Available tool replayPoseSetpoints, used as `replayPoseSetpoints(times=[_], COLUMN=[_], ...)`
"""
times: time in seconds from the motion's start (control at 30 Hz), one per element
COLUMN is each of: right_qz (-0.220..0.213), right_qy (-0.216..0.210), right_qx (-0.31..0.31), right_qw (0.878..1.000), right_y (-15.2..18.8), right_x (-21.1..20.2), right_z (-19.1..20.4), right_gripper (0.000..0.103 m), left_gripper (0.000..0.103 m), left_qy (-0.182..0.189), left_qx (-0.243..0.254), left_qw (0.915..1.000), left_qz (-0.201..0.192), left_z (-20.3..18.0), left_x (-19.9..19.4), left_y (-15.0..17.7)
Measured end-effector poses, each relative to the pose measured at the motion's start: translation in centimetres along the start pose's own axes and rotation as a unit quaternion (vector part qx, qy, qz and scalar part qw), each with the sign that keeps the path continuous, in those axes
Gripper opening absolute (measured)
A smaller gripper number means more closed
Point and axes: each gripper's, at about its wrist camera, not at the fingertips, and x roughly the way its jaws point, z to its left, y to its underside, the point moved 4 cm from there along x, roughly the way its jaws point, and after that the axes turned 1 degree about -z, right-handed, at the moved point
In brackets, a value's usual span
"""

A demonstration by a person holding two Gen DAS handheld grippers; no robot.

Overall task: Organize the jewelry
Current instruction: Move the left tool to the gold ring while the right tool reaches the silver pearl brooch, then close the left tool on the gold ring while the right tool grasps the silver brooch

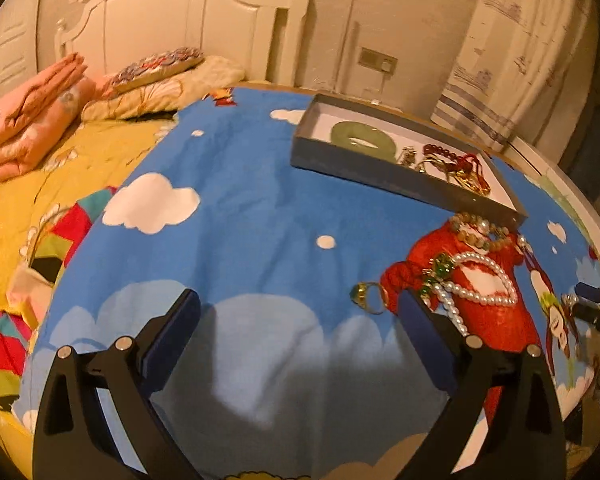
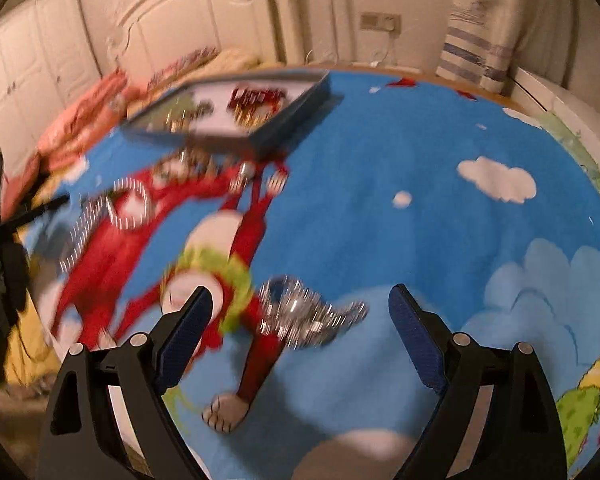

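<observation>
While no readable writing or brand shows anywhere, my left gripper (image 1: 300,312) and right gripper (image 2: 300,312) both stand wide and empty over a blue cloud-print blanket (image 1: 240,216) on a bed. Beads and a green bangle (image 1: 362,139) lie in the grey box (image 1: 380,172); pearls (image 1: 480,280) and a ring (image 1: 370,298) lie loose. What seems a silver chain (image 2: 308,316) is blurred.

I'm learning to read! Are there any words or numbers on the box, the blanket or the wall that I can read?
None can be read.
Grey box: plain side, no print showing.
Cartoon blanket: only pictures of clouds and figures, no letters.
Wall plate: too small to tell if anything is marked on it.
The right wrist view is too blurred to read anything.
</observation>
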Motion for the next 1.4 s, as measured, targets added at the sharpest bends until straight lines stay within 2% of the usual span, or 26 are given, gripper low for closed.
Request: replayPoseSetpoints(times=[0.1, 0.17, 0.2, 0.63, 0.9, 0.97, 1.0, 1.07, 1.1, 1.17, 1.27, 1.4], right_qz=[-0.009, -0.017, -0.02, -0.034, -0.037, -0.038, -0.038, -0.039, -0.04, -0.041, -0.042, -0.045], right_qy=[0.025, 0.027, 0.027, 0.025, 0.017, 0.014, 0.013, 0.011, 0.01, 0.008, 0.005, 0.002], right_qx=[-0.029, -0.023, -0.024, -0.021, -0.018, -0.018, -0.018, -0.018, -0.017, -0.015, -0.013, -0.013], right_qw=[0.999, 0.999, 0.999, 0.999, 0.999, 0.999, 0.999, 0.999, 0.999, 0.999, 0.999, 0.999], right_y=[0.6, 0.5, 0.4, -0.6, -0.8, -0.7, -0.8, -0.8, -0.8, -0.8, -0.8, -0.9], right_x=[0.2, 0.1, 0.1, 0.0, -0.1, -0.1, -0.1, -0.2, -0.2, -0.2, -0.3, -0.4], right_z=[0.7, 0.8, 0.7, 1.0, 1.2, 1.2, 1.2, 1.2, 1.2, 1.2, 1.2, 1.3], right_gripper=[0.08, 0.061, 0.058, 0.057, 0.057, 0.057, 0.057, 0.057, 0.057, 0.057, 0.057, 0.057], left_gripper=[0.098, 0.098, 0.098, 0.098, 0.096, 0.079, 0.075, 0.058, 0.053, 0.024, 0.024, 0.024], left_qy=[0.005, 0.006, 0.008, 0.023, 0.015, 0.012, 0.005, -0.009, -0.016, 0.0, 0.0, 0.008], left_qx=[0.007, 0.01, 0.01, 0.029, 0.033, 0.044, 0.058, 0.083, 0.098, 0.106, 0.123, 0.113], left_qw=[1.0, 0.9999, 0.9999, 0.999, 0.9985, 0.9978, 0.9969, 0.9951, 0.9938, 0.9932, 0.9914, 0.9926], left_qz=[0.003, 0.003, 0.004, 0.023, 0.042, 0.048, 0.052, 0.052, 0.05, 0.047, 0.045, 0.044], left_z=[-0.5, -0.7, -0.8, -2.7, -3.0, -3.5, -3.9, -4.5, -4.9, -5.3, -5.7, -5.4], left_x=[0.1, 0.1, 0.1, 0.9, 2.0, 2.3, 2.6, 2.9, 3.1, 3.1, 3.0, 2.7], left_y=[0.0, -0.1, -0.1, -0.1, -0.5, -0.7, -0.8, -0.9, -1.0, -1.0, -0.9, -0.6])
